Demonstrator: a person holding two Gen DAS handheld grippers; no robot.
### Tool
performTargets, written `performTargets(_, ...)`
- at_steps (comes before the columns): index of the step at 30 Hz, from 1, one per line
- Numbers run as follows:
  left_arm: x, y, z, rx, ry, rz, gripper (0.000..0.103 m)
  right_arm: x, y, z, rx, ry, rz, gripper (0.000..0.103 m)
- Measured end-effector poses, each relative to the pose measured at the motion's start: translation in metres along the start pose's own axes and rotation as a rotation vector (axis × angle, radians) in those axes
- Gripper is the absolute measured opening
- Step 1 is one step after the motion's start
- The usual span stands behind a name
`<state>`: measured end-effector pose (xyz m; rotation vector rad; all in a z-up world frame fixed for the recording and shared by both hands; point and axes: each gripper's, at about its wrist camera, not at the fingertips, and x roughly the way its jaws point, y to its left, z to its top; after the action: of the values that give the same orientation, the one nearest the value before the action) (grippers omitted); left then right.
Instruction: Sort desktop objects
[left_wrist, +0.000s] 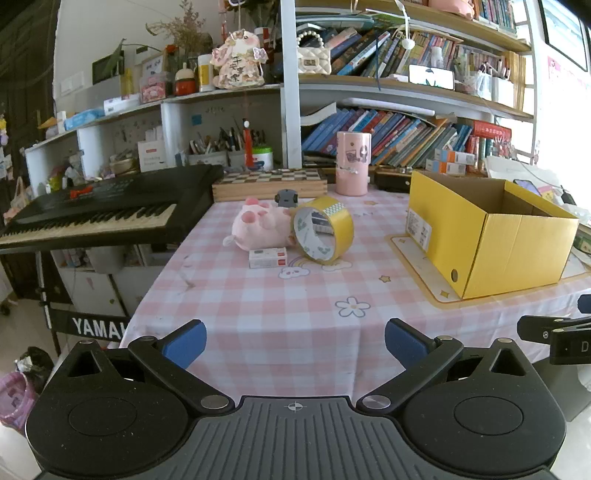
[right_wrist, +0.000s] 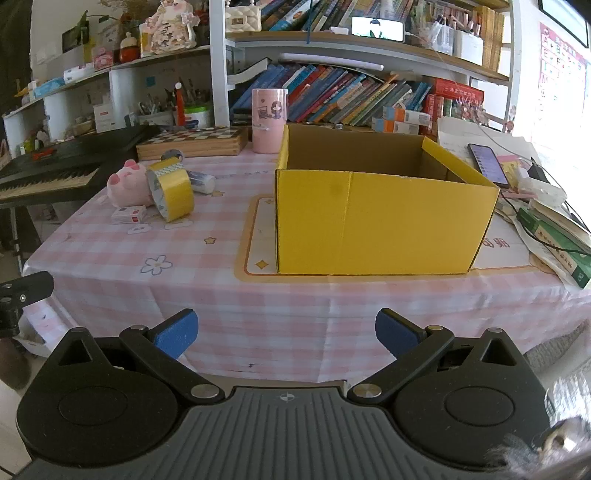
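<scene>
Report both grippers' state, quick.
Left gripper: jaws wide open, holding nothing.
Right gripper: jaws wide open, holding nothing.

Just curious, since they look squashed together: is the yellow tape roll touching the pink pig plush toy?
Touching. In the left wrist view the upright yellow tape roll leans against the pink pig plush toy, with no tablecloth visible between them.

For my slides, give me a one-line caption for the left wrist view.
Open left gripper faces a checked tablecloth with pink plush toy, yellow tape roll and open yellow box.
</scene>
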<state>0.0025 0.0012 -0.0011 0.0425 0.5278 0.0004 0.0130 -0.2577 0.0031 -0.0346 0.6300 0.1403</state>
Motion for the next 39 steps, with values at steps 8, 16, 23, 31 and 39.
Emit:
performTargets(8,0.0006,-0.0024,-0.0001,0.017,0.007,-0.005,0.103,0.0007,0.0021,0.0009,-0.006,0.001,0.004,0.103)
performTargets(16,0.0015,-0.0047,0.0009,0.025,0.011,-0.015,0.103,-0.0003,0.0022,0.0019,-0.011,0.001,0.015,0.103)
performTargets(23,0.0013,-0.0071,0.0009,0.032,0.018,-0.018,0.103,0.0007,0.0020,0.0029,-0.013,0.010,0.023,0.103)
performTargets(31,0.0012,-0.0090,-0.0002,0.043,0.016,-0.027,0.103,0.0021,0.0012,0.0021,-0.013,0.019,0.032,0.103)
performTargets(39,0.0017,-0.0096,-0.0005,0.043,0.018,-0.025,0.103,0.0042,0.0018,0.0008,-0.011,0.024,0.038,0.103)
